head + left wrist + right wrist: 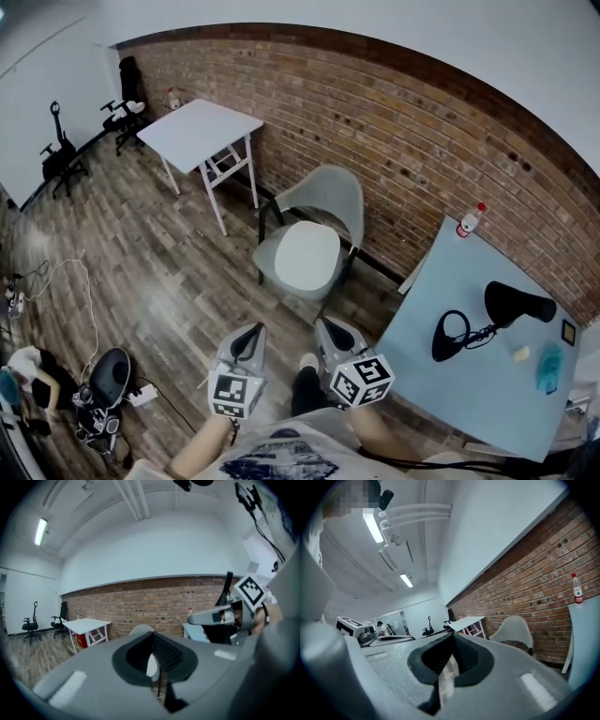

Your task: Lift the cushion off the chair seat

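Zero steps done: the pale, rounded, flat cushion lies on the seat, not yet touched by either tool.
Cushion location: on the seat of the grey moulded shell chair, which stands against the red brick wall, between the white square table and the pale blue table.
Left gripper: jaws clenched together, nothing between them; low in the head view, well apart from the chair.
Right gripper: jaws clenched together, nothing held; just beside the left one and equally clear of the chair.
Aim: both tools point across the wood-plank floor toward the chair front.
Remaining work (judgement): close the gap to the chair, open the jaws, take the cushion at its edge, raise it clear of the seat. That is the whole task.
Cushion attitude: flat, broad face upward, covering most of the seat pan.
Cushion long axis: the outline is near-round, so the axis is weak. The slight elongation appears to run from the backrest toward the front edge of the seat.
Near edge: the front rim of the cushion faces the person and appears the most accessible grip site.
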